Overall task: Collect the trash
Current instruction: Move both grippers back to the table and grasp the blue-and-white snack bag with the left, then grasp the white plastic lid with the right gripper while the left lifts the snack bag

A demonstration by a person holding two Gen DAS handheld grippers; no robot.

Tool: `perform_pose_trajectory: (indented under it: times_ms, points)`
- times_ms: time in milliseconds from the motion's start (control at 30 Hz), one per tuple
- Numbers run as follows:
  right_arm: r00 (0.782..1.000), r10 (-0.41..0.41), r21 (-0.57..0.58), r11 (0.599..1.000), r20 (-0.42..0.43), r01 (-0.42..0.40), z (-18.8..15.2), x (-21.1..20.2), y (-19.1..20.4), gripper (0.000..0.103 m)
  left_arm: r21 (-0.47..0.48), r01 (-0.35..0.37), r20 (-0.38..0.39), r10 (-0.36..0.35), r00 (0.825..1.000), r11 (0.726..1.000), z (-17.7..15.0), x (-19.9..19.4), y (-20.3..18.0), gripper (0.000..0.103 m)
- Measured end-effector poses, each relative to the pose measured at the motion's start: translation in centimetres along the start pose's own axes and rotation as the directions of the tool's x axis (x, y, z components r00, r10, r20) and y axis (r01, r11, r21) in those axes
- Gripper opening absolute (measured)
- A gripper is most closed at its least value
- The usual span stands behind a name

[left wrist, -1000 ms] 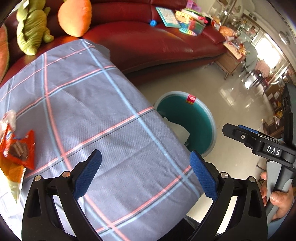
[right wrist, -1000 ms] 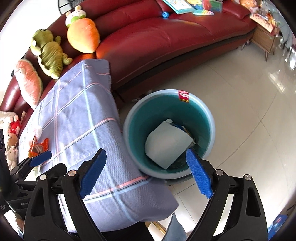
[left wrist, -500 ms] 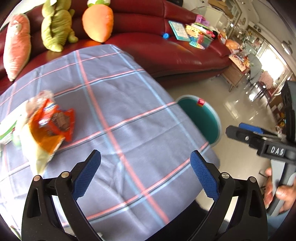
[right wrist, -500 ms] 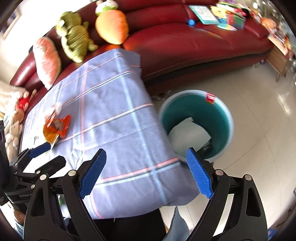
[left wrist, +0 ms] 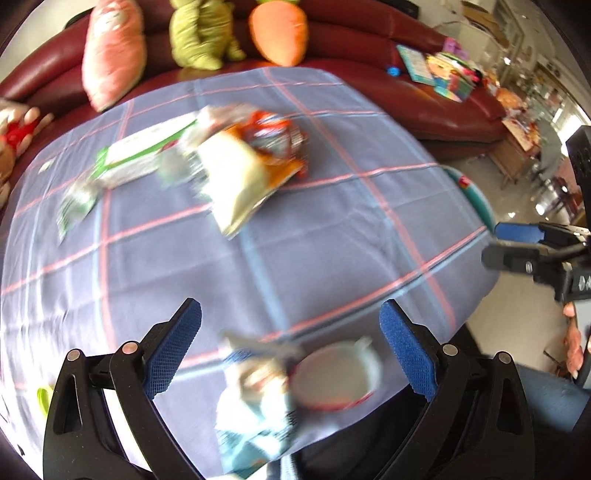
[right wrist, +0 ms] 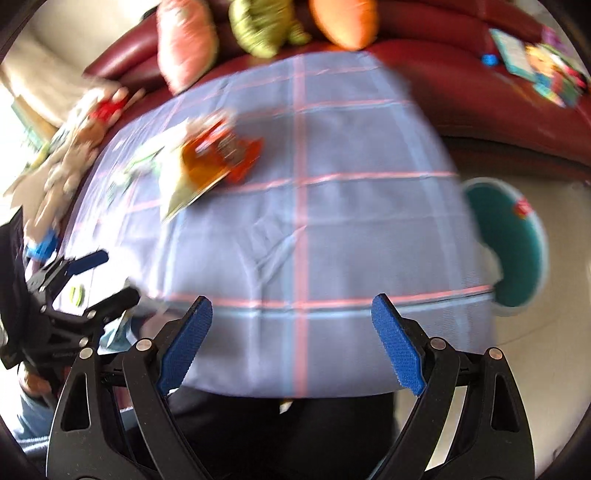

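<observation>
Blurred trash lies on the grey-blue plaid tablecloth [left wrist: 314, 236]: an orange and cream snack bag [left wrist: 251, 166] with a green and white box [left wrist: 140, 155] beside it toward the far side, and a pale blue wrapper [left wrist: 255, 406] with a round white lid [left wrist: 336, 376] at the near edge. My left gripper [left wrist: 291, 354] hangs open over that near pile, holding nothing. My right gripper [right wrist: 291, 350] is open and empty above the cloth's near edge. The teal bin [right wrist: 517, 243] stands on the floor right of the table; the snack bag [right wrist: 218, 155] shows far left.
A dark red sofa [left wrist: 424, 92] curves behind the table, carrying plush toys [left wrist: 199, 33] and books [left wrist: 436, 70]. More soft toys [right wrist: 74, 147] sit left of the table. A small green ring [right wrist: 77, 293] lies on the cloth. Tiled floor [right wrist: 535, 350] opens to the right.
Both views have swept left from the bin across the table. The snack bag and box moved toward the picture's middle, and the near-edge wrapper and lid came into the left wrist view.
</observation>
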State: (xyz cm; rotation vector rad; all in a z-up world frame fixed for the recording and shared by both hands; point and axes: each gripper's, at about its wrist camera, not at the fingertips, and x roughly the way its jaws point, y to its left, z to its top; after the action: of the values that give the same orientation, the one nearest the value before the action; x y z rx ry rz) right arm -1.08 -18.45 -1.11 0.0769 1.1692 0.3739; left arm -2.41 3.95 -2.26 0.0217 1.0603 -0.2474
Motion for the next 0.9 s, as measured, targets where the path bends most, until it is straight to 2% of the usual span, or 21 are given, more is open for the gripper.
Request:
perform_pose_trajectory:
  times_ms: [100, 233, 267, 333, 500, 567, 600, 633, 700, 900]
  points:
    - [0.995, 0.059, -0.062, 0.996, -0.075, -0.063, -0.9, 2.3, 3.3, 0.084, -0.043, -0.012, -0.009, 0.011, 1.000, 0.999, -1.8, -0.3, 2.2, 0.097]
    - [0.986, 0.078, -0.120, 0.988, -0.148, -0.096, -1.9, 5.0, 6.5, 0.081, -0.083, -0.003, -0.021, 0.001, 1.000, 0.997, -3.8, -0.4, 4.2, 0.097]
    - [0.983, 0.082, -0.124, 0.987, -0.162, -0.103, -2.0, 5.6, 7.0, 0.077, -0.086, 0.000, -0.023, -0.002, 1.000, 0.996, -4.2, -0.4, 4.5, 0.097]
    - [0.977, 0.096, -0.117, 0.986, -0.193, -0.120, -2.2, 6.4, 7.5, 0.058, -0.094, 0.008, -0.028, -0.011, 1.000, 0.996, -4.9, -0.3, 4.9, 0.097]
    - [0.967, 0.110, -0.093, 0.987, -0.231, -0.134, -2.4, 8.3, 8.0, 0.055, -0.095, 0.026, -0.029, -0.029, 0.999, 0.995, -5.9, -0.6, 5.3, 0.097]
    - [0.965, 0.121, -0.089, 0.985, -0.234, -0.145, -2.5, 8.8, 8.2, 0.047, -0.091, 0.029, -0.034, -0.032, 0.999, 0.995, -6.1, -0.5, 5.0, 0.097]
    - [0.963, 0.125, -0.091, 0.984, -0.240, -0.150, -2.6, 9.1, 8.3, 0.038, -0.088, 0.030, -0.037, -0.033, 0.999, 0.996, -6.2, -0.5, 5.0, 0.097]
    - [0.962, 0.128, -0.092, 0.984, -0.243, -0.154, -2.7, 9.5, 8.4, 0.023, -0.087, 0.032, -0.041, -0.035, 0.999, 0.996, -6.2, -0.4, 4.9, 0.097]
    - [0.962, 0.122, -0.099, 0.984, -0.246, -0.150, -2.7, 9.8, 8.2, 0.007, -0.083, 0.034, -0.047, -0.038, 0.998, 0.996, -6.3, -0.3, 4.8, 0.097]
    - [0.983, 0.085, -0.069, 0.993, -0.162, -0.098, -1.5, 8.4, 5.8, 0.005, -0.071, 0.052, -0.069, -0.057, 0.996, 0.996, -6.0, 0.1, 3.9, 0.097]
